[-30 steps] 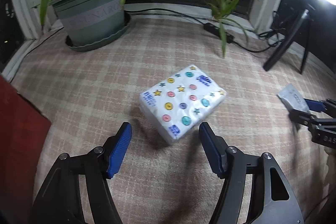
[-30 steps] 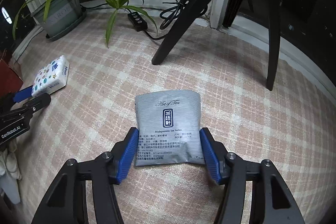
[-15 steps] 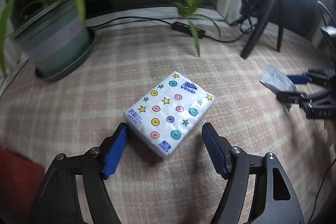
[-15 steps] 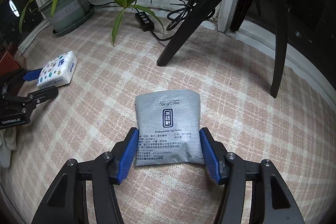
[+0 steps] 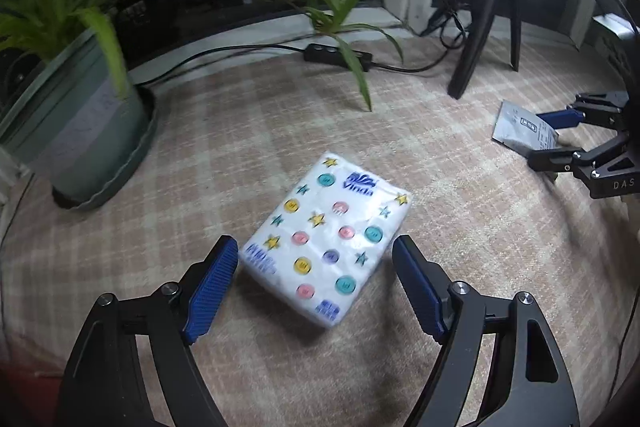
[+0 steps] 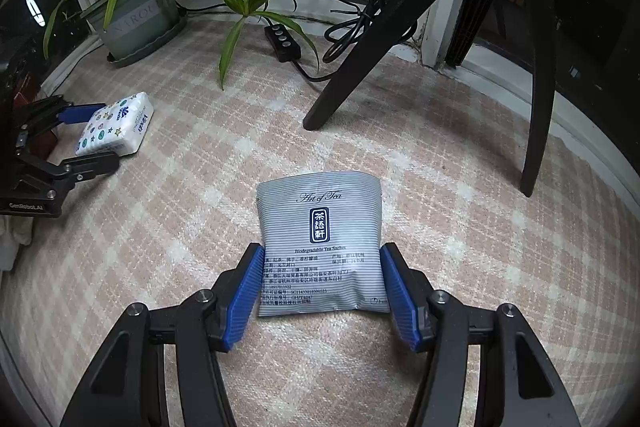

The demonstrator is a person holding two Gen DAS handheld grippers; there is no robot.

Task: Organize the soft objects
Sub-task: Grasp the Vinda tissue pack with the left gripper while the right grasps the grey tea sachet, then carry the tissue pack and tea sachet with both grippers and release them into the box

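Observation:
A white tissue pack (image 5: 326, 241) with coloured dots and stars lies on the checked cloth. My left gripper (image 5: 316, 267) is open, its blue pads on either side of the pack's near end; the left pad is next to the pack's corner, the right pad stands apart. The pack also shows in the right wrist view (image 6: 116, 129). A silver tea sachet (image 6: 320, 243) lies flat between the blue pads of my right gripper (image 6: 322, 275), which touch its two sides. The sachet (image 5: 522, 126) and right gripper (image 5: 560, 137) show at the right of the left wrist view.
A potted spider plant (image 5: 76, 131) stands at the back left, its leaves (image 5: 352, 59) hanging over the cloth. A black power strip (image 5: 338, 55) with cables lies by the window sill. Black tripod legs (image 6: 380, 31) stand at the back right. A red object (image 5: 24, 399) is at the near left.
My left gripper has moved forward and turned right, so the tissue pack now sits between its pads. The right gripper has stayed at the tea sachet, with its view shifting slightly.

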